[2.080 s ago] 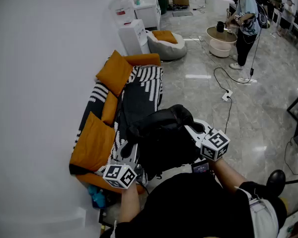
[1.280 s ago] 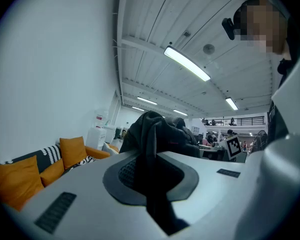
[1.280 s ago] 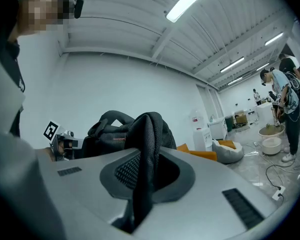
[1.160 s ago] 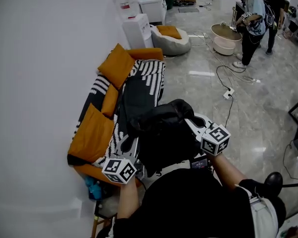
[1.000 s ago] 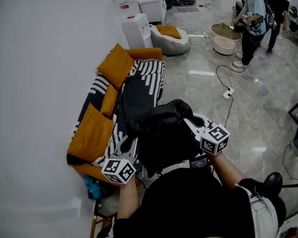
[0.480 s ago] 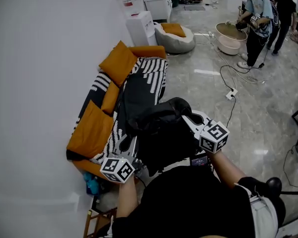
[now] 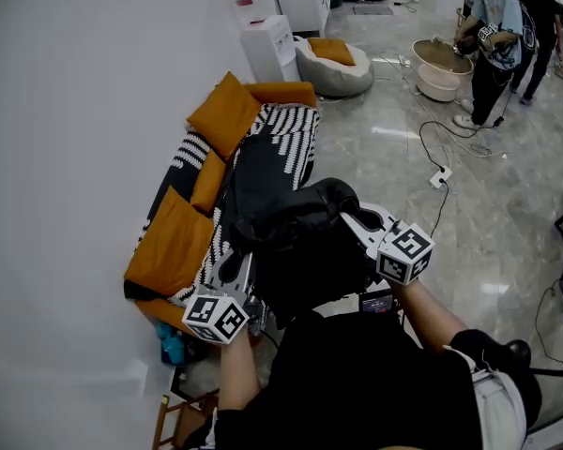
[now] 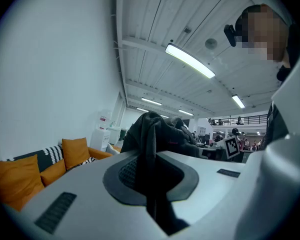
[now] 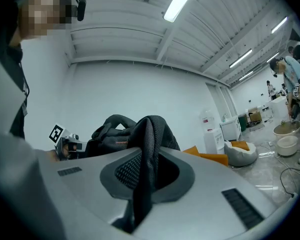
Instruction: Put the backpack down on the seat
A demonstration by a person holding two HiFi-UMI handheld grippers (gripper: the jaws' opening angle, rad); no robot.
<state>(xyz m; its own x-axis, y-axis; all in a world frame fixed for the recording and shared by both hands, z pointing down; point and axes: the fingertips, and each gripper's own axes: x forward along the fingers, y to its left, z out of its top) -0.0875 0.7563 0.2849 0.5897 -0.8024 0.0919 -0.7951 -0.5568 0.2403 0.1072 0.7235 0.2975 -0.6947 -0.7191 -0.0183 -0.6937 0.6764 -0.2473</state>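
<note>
You are holding the black fabric backpack up off everything, in front of your chest and just beside the near end of the orange sofa with the black-and-white patterned throw. It is not touching the seat yet. Your left gripper is clenched on one black mesh strap that is running up between its pads to the bag. Your right gripper is clenched the same way on a second mesh strap. Both are pointing roughly level, with the bag's bulk hanging between them.

The step you are doing looks like the carry toward the dark seat cover, with the lowering not yet begun.

Here is what could go wrong. Each grip is pinching only a thin, soft strap, so a jerk or a tilt could be letting the strap creep out through the pads. If one side lets go first, the bag will likely be swinging on the other and twisting away from the seat. The large orange cushions are crowding the back of the sofa, so free seat is narrow. Setting the bag too near the front edge could have it toppling onto the grey floor. Releasing before the bag's weight is resting on the seat would be dropping it.
</note>
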